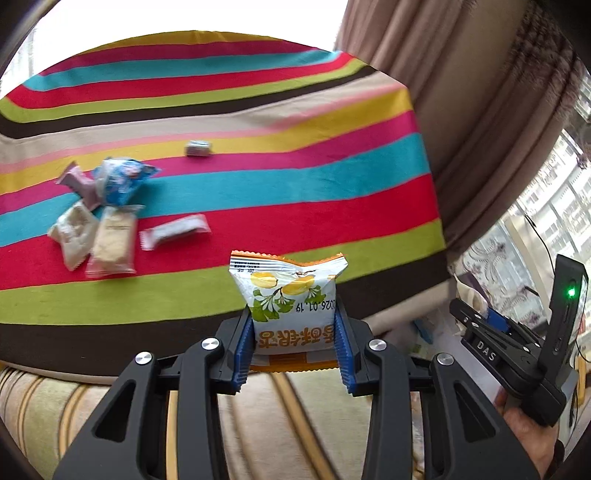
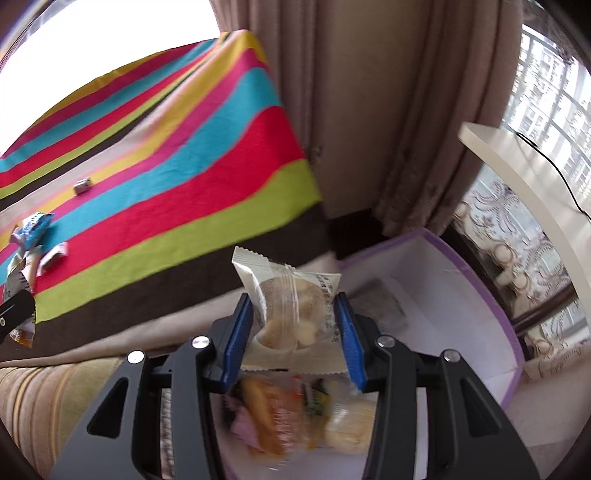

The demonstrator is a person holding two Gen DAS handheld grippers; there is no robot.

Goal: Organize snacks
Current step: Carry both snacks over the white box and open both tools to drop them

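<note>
box: purple-rimmed box [image 2: 491, 295], lower right of right wrist view, directly under/ahead of right hand-held gripper [image 2: 295, 325]; nearer arm = right.
right grip: clamped on clear pastry pack [image 2: 288, 306], long axis upright.
left grip: left hand-held gripper [image 1: 293, 343] pinching ginkgo snack bag [image 1: 288, 295], box off to its right.
leftover: loose snacks [image 1: 107, 218] on striped cloth [image 1: 295, 184], upper left.

Daylight floods in, blowing my window [image 1: 184, 14] to pure white at twelve o'clock. Fisheye bends the striped cloth [image 1: 221, 184] and darkens every corner. Motion blur smears the snacks in my box [image 2: 491, 295] at six o'clock; colours stay vivid.
</note>
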